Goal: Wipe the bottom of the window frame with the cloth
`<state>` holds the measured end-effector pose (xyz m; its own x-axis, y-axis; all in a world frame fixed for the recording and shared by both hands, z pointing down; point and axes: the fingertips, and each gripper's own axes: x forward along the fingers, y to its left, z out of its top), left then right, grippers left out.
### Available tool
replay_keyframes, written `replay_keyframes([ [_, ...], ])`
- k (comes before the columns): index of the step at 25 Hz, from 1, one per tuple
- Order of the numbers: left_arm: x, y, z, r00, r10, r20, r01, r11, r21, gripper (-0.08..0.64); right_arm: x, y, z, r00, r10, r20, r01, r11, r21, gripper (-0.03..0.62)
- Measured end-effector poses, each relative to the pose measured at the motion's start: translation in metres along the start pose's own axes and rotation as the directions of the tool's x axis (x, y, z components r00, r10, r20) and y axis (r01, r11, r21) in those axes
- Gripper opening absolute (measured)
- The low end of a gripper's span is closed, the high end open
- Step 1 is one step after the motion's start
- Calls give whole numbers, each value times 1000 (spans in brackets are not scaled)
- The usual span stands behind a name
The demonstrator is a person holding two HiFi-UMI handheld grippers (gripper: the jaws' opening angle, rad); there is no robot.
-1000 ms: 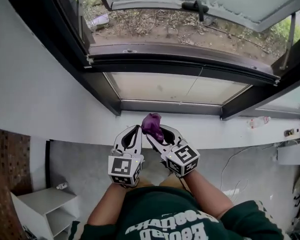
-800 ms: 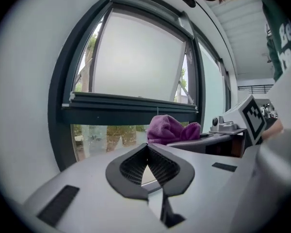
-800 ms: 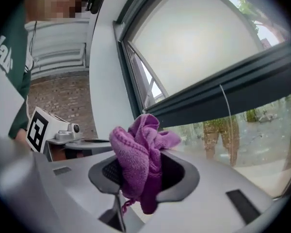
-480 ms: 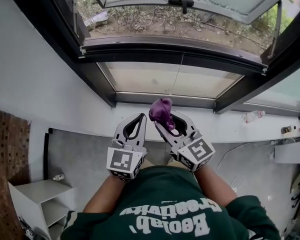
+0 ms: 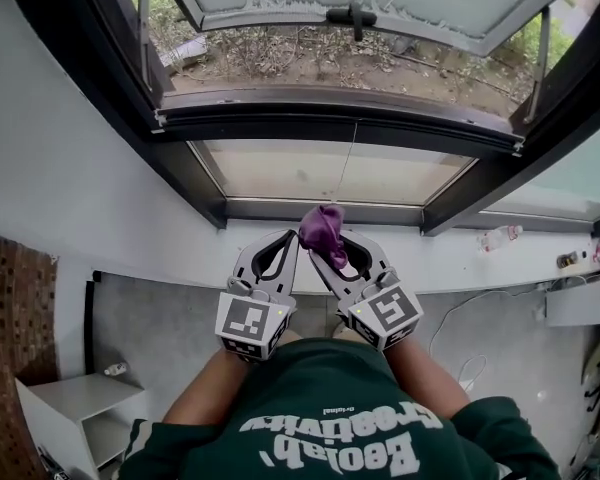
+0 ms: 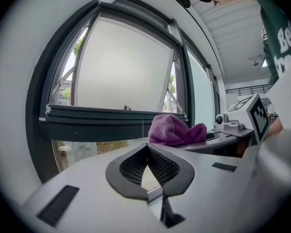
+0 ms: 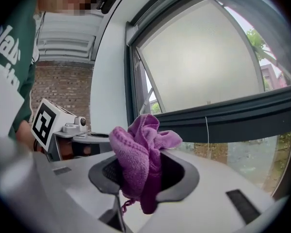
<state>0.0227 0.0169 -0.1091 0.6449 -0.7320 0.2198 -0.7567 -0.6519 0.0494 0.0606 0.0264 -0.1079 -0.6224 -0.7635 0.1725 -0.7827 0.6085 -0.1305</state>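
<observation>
A bunched purple cloth (image 5: 322,231) sticks out of my right gripper (image 5: 332,245), whose jaws are shut on it; in the right gripper view the cloth (image 7: 140,155) fills the gap between the jaws. My left gripper (image 5: 286,240) sits just left of it, shut with nothing held, and sees the cloth (image 6: 175,130) close on its right. Both point toward the dark window frame (image 5: 330,126), whose bottom rail (image 5: 320,210) lies just beyond the cloth. The cloth hangs short of the frame, not touching it.
An open sash with a black handle (image 5: 352,15) swings outward above. A white sill and wall (image 5: 130,238) run below the frame. A white shelf unit (image 5: 75,408) stands at the lower left, and small items (image 5: 500,236) lie on the ledge to the right.
Both grippers, with the cloth, have crept forward toward the lower window frame; the view has shifted so the frame sits closer and more centred.
</observation>
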Motion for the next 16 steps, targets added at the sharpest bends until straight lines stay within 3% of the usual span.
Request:
replay_keyframes([
  [9,16,-11,5,1000,-10,-27,11,1000,23,6,-14,-11,-2,1000,11,-19,-10,1000,28,163],
  [16,33,-30,17,999,36,-20,-35,997,69,6,-36,-30,2,1000,22,-11,-22,999,46,163],
])
